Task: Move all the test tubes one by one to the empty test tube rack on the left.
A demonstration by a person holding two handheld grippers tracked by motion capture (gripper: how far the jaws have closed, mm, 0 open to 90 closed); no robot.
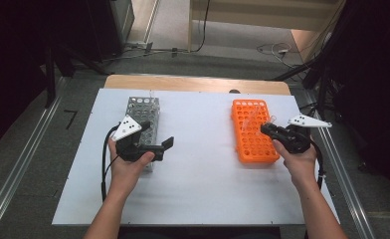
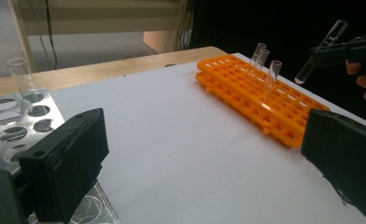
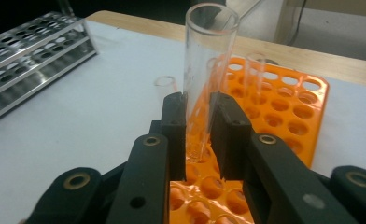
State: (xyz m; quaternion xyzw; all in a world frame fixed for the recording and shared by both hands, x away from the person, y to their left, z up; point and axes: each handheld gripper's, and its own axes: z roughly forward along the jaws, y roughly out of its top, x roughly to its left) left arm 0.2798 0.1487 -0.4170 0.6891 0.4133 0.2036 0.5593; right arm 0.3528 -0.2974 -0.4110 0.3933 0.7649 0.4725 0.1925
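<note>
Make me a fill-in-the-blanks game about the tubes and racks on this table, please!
1. The right tool is shut on a clear glass ____.
2. The held test tube hangs above the rack coloured ____.
3. The left tool has its jaws ____, with nothing between them.
4. The metal rack on the white sheet holds ____ tube at its far end.

Missing words: test tube; orange; open; one
</note>
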